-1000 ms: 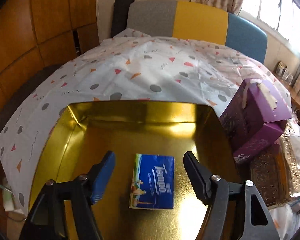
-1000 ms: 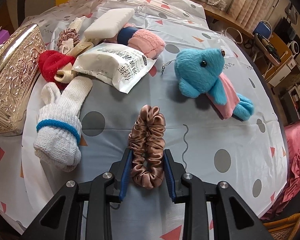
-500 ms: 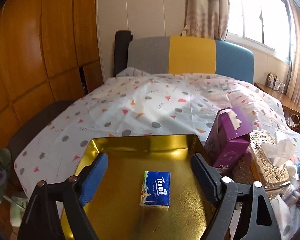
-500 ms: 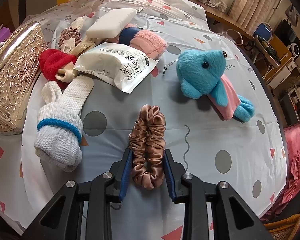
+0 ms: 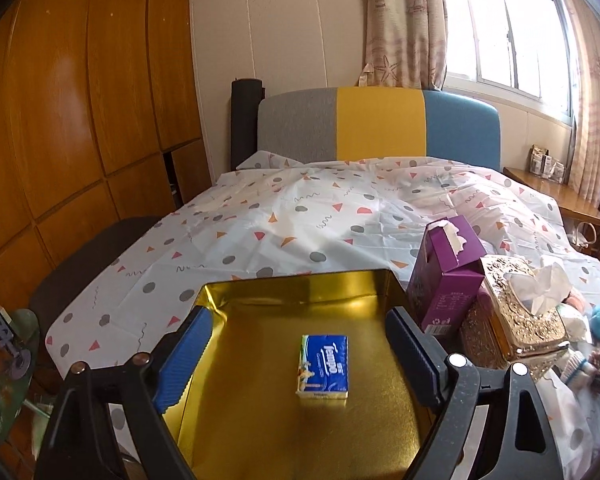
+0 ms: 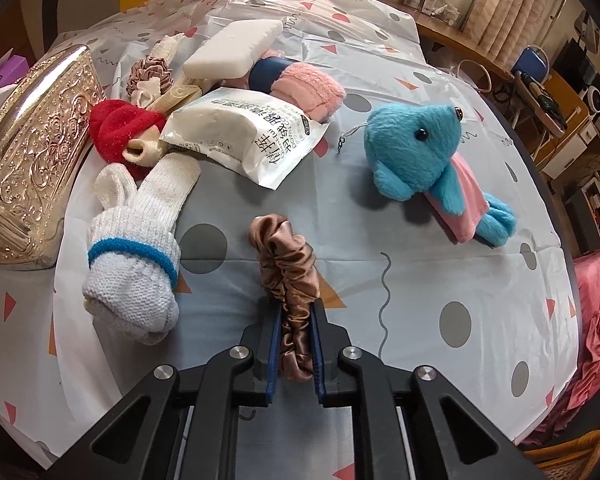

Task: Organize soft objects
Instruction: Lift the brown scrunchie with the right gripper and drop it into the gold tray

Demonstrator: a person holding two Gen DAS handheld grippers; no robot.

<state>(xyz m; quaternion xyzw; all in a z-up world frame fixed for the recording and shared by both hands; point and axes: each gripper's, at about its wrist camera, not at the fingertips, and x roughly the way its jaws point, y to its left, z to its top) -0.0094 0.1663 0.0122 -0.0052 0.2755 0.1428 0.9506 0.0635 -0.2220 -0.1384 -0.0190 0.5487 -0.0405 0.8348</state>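
Note:
A blue Tempo tissue pack (image 5: 324, 364) lies flat in the gold tin tray (image 5: 296, 280) on the bed. Above it hangs my left gripper (image 5: 296, 320), its jaws opening wide and well apart from the pack, gripping nothing. In the right wrist view my right gripper (image 6: 297, 314) is shut on the near end of a brown satin scrunchie (image 6: 288, 256), squeezed thin between the pads. Around it lie a white glove with a blue band (image 6: 136, 264), a blue plush toy (image 6: 416, 140), a white wipes packet (image 6: 244, 132), a pink rolled sock (image 6: 304, 88) and a red sock (image 6: 120, 128).
A purple tissue box (image 5: 448, 272) and an ornate gold tissue box (image 5: 516, 320) stand right of the tray. The gold box (image 6: 32, 152) also borders the soft pile on its left. A mauve scrunchie (image 6: 148, 72) and a white foam block (image 6: 236, 48) lie farther back. The bed's edge drops off on the right.
My left gripper rose and drew back from the tray, its jaws spreading, with the tissue pack left lying inside. My right gripper closed and pinched the brown scrunchie.

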